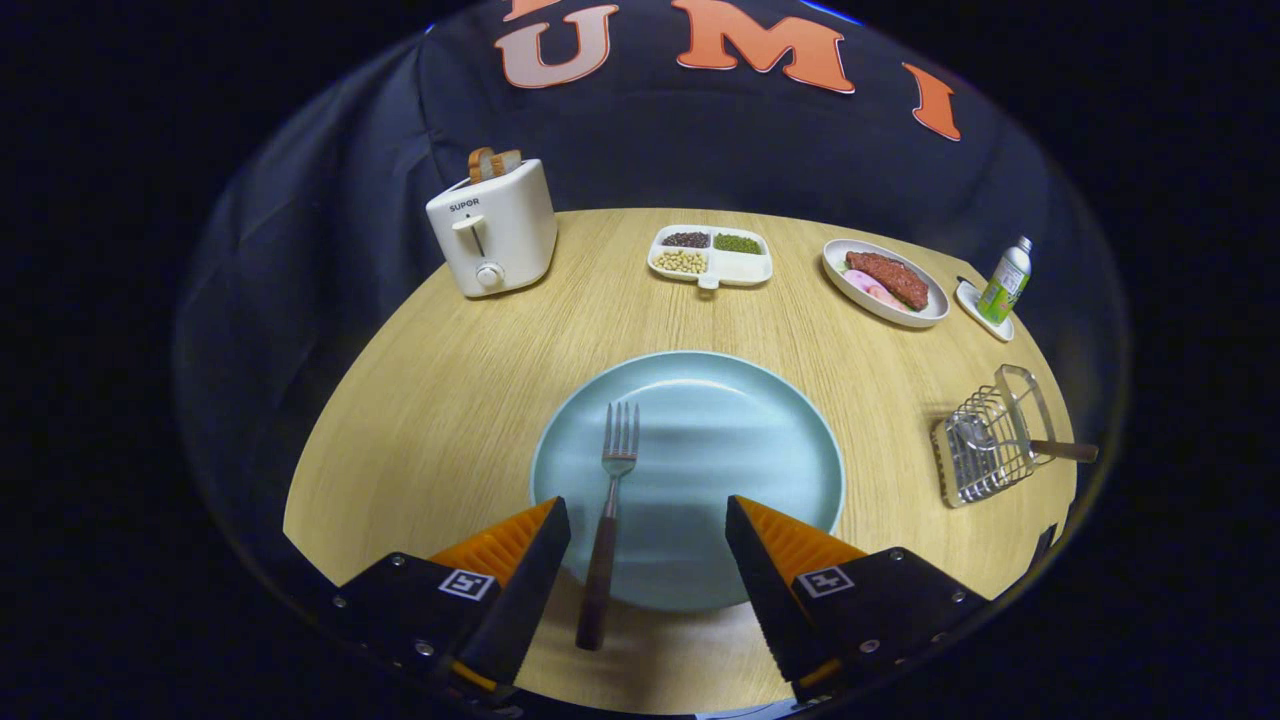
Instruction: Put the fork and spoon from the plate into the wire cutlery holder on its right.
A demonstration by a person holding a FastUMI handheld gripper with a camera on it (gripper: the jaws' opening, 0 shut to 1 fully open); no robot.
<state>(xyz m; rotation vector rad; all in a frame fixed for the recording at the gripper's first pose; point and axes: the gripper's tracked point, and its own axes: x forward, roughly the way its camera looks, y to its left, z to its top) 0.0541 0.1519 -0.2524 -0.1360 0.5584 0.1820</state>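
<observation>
The claw (pixel 648 535) hangs low over the near rim of the round pale blue plate (pixel 760 440), its two fingers spread wide apart and holding nothing. The metal fork with a dark wooden handle (pixel 606 520) lies between those fingers, closer to the left finger than to the right. Its long axis runs almost straight away from the claw: tines far out on the plate, handle pointing back toward the claw and overhanging the plate's near rim onto the round light wooden worktop (pixel 420 400). Judged from this, the fingers already straddle the handle crosswise, so a short drop and a squeeze looks enough to take it.

The wire cutlery holder (pixel 985 445) sits on the worktop well to the right of the plate, and the spoon with a brown handle (pixel 1020 443) already rests in it, handle sticking out rightward. Only the fork appears left to move. Nothing stands between plate and holder.

Farther back stand a white toaster with bread slices (pixel 495 232), a white divided dish of beans (pixel 712 255), a white oval plate of meat (pixel 886 282) and a small green bottle (pixel 1005 280), all well apart from the path.
</observation>
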